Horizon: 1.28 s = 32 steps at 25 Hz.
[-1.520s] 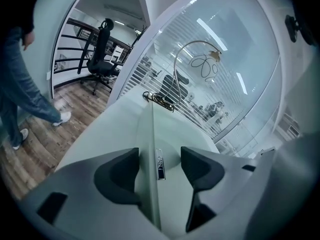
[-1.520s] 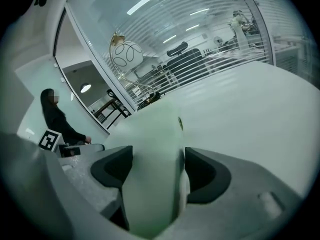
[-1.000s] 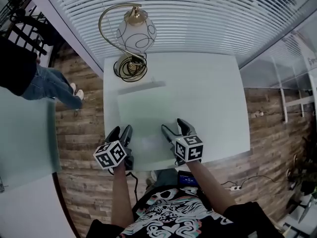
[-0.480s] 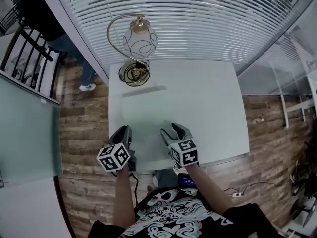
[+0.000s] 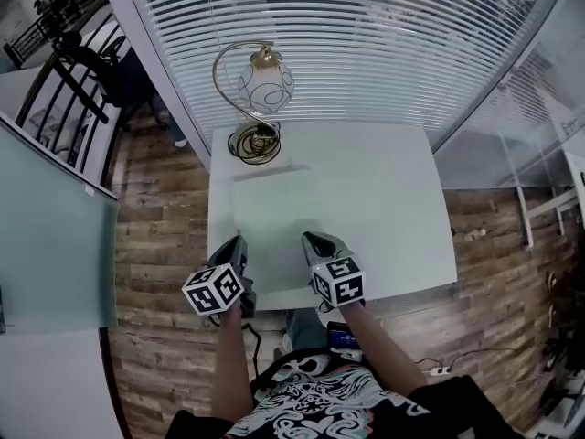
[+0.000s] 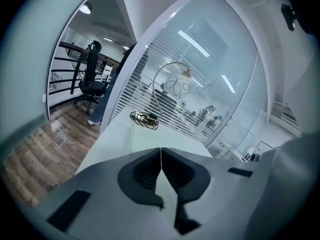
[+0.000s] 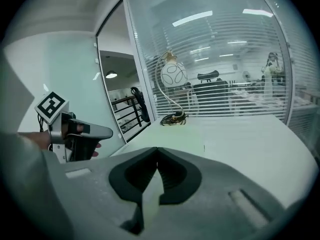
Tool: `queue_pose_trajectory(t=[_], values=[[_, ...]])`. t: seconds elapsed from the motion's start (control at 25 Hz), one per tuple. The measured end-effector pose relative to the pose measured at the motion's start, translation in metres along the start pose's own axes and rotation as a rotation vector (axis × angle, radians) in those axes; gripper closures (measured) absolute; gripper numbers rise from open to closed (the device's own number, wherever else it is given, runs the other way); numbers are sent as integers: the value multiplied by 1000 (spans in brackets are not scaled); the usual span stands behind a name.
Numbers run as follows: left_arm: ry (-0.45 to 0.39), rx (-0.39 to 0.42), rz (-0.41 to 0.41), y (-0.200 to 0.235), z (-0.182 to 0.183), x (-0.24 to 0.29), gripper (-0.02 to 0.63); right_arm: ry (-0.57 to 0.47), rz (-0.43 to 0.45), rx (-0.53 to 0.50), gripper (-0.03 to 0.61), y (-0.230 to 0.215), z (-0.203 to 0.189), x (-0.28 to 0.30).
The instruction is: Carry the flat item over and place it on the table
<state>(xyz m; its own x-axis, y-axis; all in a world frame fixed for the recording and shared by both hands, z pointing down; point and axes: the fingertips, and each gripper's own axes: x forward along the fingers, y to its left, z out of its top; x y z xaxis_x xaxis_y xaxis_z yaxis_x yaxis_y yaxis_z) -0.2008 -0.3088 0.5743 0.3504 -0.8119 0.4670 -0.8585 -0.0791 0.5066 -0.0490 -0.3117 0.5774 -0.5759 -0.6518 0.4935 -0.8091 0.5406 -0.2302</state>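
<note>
A thin pale flat sheet (image 5: 272,210) lies on the white table (image 5: 388,199), reaching from the lamp's base to the near edge. My left gripper (image 5: 239,245) is shut on the sheet's near left part, with its jaws meeting in a thin line (image 6: 161,149). At the near right part, my right gripper (image 5: 313,241) is shut on it too. In the right gripper view the greenish sheet (image 7: 182,135) runs out from between the closed jaws (image 7: 157,149). The sheet (image 6: 159,137) still rests flat on the table.
A curved brass lamp with a white glass globe (image 5: 262,88) stands at the table's far left, its coiled cord at the base. Behind it is a glass wall with blinds (image 5: 366,35). Wood floor (image 5: 160,245) surrounds the table; a pale desk (image 5: 50,245) and chairs stand left.
Both grippers' jaws have gone from wide open to shut at the sheet's near edge. The person walking on the left has moved off. The view has shifted slightly.
</note>
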Motion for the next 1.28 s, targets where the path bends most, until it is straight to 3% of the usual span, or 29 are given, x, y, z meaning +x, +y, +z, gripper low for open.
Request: queue_pose_trajectory(t=[0.2, 0.36, 0.52, 0.72, 0.84, 1.0, 1.16, 1.28], values=[[-27, 78, -13, -17, 5, -19, 606, -59, -6, -42, 572, 14, 11, -18], [-96, 126, -21, -28, 19, -39, 606, -115, -42, -68, 572, 21, 24, -34], [-197, 127, -55, -43, 34, -62, 606, -180, -48, -23, 572, 28, 35, -51], [-250, 77, -128, -57, 38, -87, 606, -288, -15, 57, 572, 39, 46, -80], [-224, 161, -85, -60, 34, -98, 606, -277, -45, 23, 572, 40, 44, -92], [-266, 241, -37, -69, 39, -117, 606, -284, -106, 10, 572, 36, 44, -108], [-304, 229, -82, -82, 39, -135, 606, -325, -97, 1, 572, 41, 48, -121], [-316, 214, -70, -78, 38, -146, 606, -341, -81, -15, 572, 46, 50, -129]])
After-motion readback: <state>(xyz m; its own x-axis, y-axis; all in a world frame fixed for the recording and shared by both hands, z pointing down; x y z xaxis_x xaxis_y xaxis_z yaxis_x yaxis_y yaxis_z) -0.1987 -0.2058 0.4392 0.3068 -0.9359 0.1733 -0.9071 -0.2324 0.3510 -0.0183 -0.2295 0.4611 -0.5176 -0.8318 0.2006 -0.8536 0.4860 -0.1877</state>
